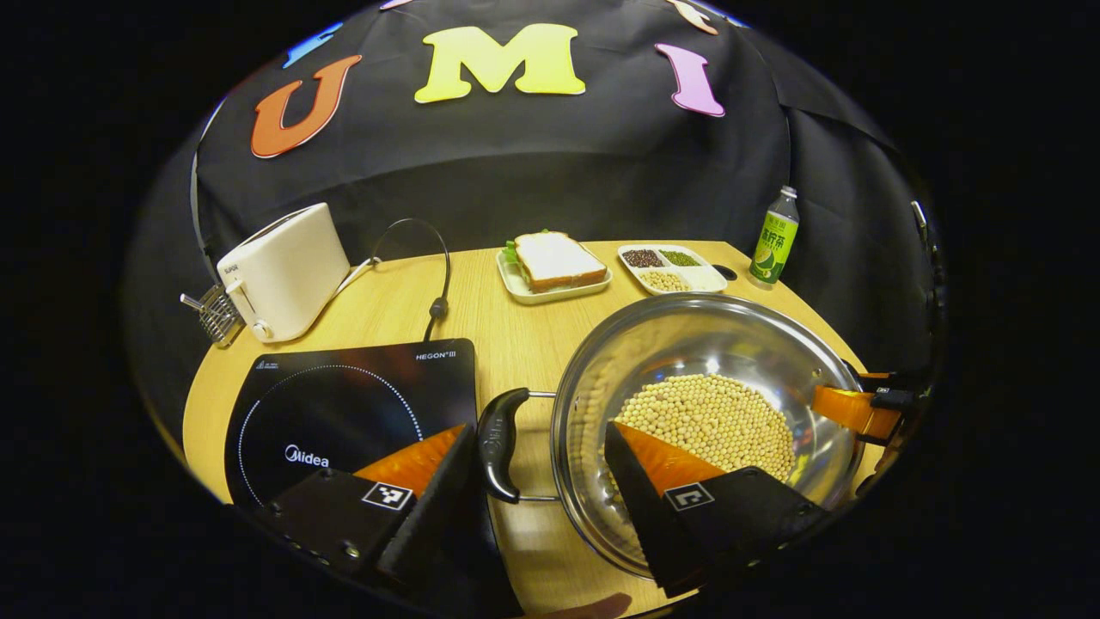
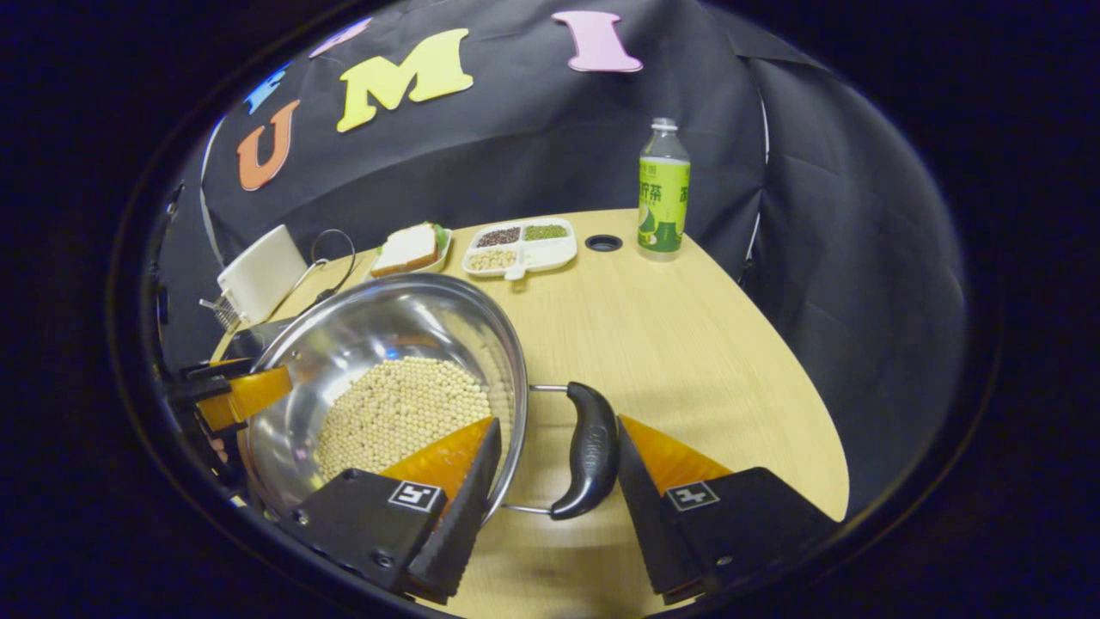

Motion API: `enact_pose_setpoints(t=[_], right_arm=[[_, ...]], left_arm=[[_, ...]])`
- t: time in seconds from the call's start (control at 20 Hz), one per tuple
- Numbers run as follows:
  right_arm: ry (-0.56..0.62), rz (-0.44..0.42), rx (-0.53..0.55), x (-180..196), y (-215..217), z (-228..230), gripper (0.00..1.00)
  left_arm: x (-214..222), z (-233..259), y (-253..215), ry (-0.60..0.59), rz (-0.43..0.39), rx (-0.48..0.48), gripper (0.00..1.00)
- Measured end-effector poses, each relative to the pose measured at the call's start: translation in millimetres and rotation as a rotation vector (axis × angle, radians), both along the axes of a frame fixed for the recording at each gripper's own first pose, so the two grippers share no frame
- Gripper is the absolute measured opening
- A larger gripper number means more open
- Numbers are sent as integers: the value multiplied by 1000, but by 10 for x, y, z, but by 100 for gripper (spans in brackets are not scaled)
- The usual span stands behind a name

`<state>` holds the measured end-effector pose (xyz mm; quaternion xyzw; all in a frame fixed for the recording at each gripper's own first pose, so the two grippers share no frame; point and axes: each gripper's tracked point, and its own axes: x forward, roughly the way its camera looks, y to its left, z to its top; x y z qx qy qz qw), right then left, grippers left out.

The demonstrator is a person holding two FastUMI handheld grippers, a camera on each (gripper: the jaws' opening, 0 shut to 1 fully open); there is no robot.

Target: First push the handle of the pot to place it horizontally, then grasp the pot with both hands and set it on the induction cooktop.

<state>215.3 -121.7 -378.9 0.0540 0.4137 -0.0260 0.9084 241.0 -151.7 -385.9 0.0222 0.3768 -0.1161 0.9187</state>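
A steel pot (image 1: 687, 335) holding soybeans (image 1: 709, 421) stands on the wooden table, just right of the black induction cooktop (image 1: 344, 413). My left gripper (image 1: 540, 430) is open and straddles the pot's black left handle (image 1: 498, 443): one finger is over the cooktop's corner, the other inside the rim. In the right gripper view, the pot (image 2: 378, 327) is at the left, and my right gripper (image 2: 559, 421) is open around the black right handle (image 2: 589, 447), which lies close against the outer finger. Each view shows the other gripper at the pot's far side.
Along the table's back stand a white toaster (image 1: 284, 271) with a cable (image 1: 438, 284), a plate with a sandwich (image 1: 554, 266), a divided tray of grains (image 1: 675, 268) and a green bottle (image 2: 663, 193). A round hole (image 2: 603, 242) lies near the bottle.
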Motion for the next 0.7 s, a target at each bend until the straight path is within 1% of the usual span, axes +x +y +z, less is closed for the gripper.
enact_pose_setpoints(t=[0.05, 0.1, 0.15, 0.2, 0.25, 0.3, 0.45, 0.55, 0.7], right_arm=[[5, 2, -2, 17, -36, -11, 74], [6, 0, 2, 51, -57, -19, 72], [7, -5, 4, 61, -69, -19, 71], [8, -2, 0, 74, -74, -9, 70], [4, -1, -3, 74, -78, -10, 69], [-1, 0, -5, 79, -82, -7, 68], [2, 2, -18, 45, -114, 0, 67], [-7, -3, -25, 8, -154, 43, 65], [-28, -12, -27, -93, -193, 188, 63]], left_arm=[[16, 5, 19, 0, 11, -2, 87], [19, -7, 33, 9, 25, -12, 87], [22, -29, 4, 23, 37, -37, 83], [-18, 13, -10, 44, 54, -65, 63], [-26, 10, -8, 49, 60, -76, 53], [-40, 4, 1, 55, 61, -76, 62], [-78, 9, -28, 60, 60, -72, 59], [-126, 15, -63, 60, 51, -78, 55], [-257, 88, -100, 50, 43, -99, 55]])
